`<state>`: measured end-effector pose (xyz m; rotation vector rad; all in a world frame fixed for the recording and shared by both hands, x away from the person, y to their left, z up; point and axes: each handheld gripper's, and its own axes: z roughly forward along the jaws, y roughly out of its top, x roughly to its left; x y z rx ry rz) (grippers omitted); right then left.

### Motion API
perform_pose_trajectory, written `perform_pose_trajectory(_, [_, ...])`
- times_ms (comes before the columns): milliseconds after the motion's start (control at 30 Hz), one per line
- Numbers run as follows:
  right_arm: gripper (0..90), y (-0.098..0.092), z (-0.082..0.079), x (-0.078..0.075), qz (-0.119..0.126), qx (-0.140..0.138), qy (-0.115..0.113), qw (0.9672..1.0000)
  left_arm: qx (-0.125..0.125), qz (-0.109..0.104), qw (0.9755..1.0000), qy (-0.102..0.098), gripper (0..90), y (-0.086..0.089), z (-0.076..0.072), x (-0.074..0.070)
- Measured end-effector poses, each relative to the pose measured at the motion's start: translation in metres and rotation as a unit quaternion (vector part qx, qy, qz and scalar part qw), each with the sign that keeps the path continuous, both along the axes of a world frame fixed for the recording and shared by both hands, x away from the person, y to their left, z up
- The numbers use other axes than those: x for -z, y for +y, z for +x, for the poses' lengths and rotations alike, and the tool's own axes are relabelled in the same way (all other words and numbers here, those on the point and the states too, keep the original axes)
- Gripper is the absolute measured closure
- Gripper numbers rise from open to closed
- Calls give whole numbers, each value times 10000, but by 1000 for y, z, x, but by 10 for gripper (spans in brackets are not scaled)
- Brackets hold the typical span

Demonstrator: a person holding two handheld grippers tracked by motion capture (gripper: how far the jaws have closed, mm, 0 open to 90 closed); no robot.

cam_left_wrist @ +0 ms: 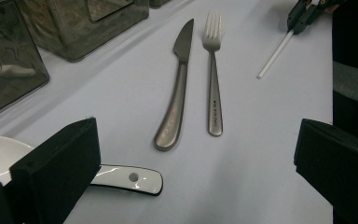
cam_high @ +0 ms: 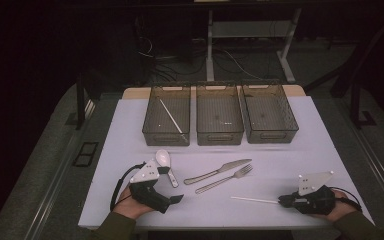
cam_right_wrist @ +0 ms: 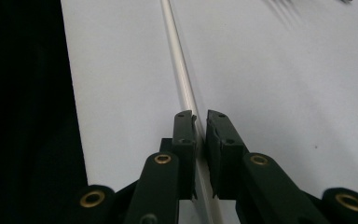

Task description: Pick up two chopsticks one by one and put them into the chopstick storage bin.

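Note:
A white chopstick [cam_high: 254, 200] lies on the white table near the front edge, and my right gripper [cam_high: 282, 201] is shut on its right end. In the right gripper view the chopstick [cam_right_wrist: 177, 60] runs away from between the closed jaws of the right gripper [cam_right_wrist: 201, 121]. My left gripper [cam_high: 171, 185] stands wide open at the front left, beside a white ceramic spoon [cam_high: 163, 159]. In the left gripper view the spoon's handle [cam_left_wrist: 130, 177] pokes out past the left jaw of the left gripper [cam_left_wrist: 196, 126]. A knife [cam_left_wrist: 175, 93] and a fork [cam_left_wrist: 213, 70] lie side by side ahead.
Three grey bins stand in a row at the back: the left bin [cam_high: 166, 137] holds another white chopstick [cam_high: 171, 115]; the middle bin [cam_high: 219, 136] and right bin [cam_high: 270, 135] look bare. The knife [cam_high: 217, 171] and fork [cam_high: 225, 178] lie mid-table.

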<state>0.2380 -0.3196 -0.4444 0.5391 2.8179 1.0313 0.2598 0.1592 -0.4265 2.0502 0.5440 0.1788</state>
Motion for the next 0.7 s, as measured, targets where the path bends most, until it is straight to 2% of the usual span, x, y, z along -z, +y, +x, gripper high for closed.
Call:
perform_pose_trajectory(233, [834, 0, 0, 0, -98, -107, -149, 9998, 34, 24, 10000, 5, 0, -1, 0, 1])
perform_pose_trajectory(367, [849, 3, 3, -1, 5, 26, 21, 10000, 24, 22, 10000, 12, 0, -1, 0, 0])
perform_pose_trajectory(567, [849, 0, 11, -7, 435, 205, 146, 9987, 16, 25, 10000, 22, 0, -1, 0, 0])
perform_pose_trajectory(700, [849, 0, 13, -8, 563, 254, 160, 9980, 27, 12, 10000, 2, 0, -1, 0, 0])
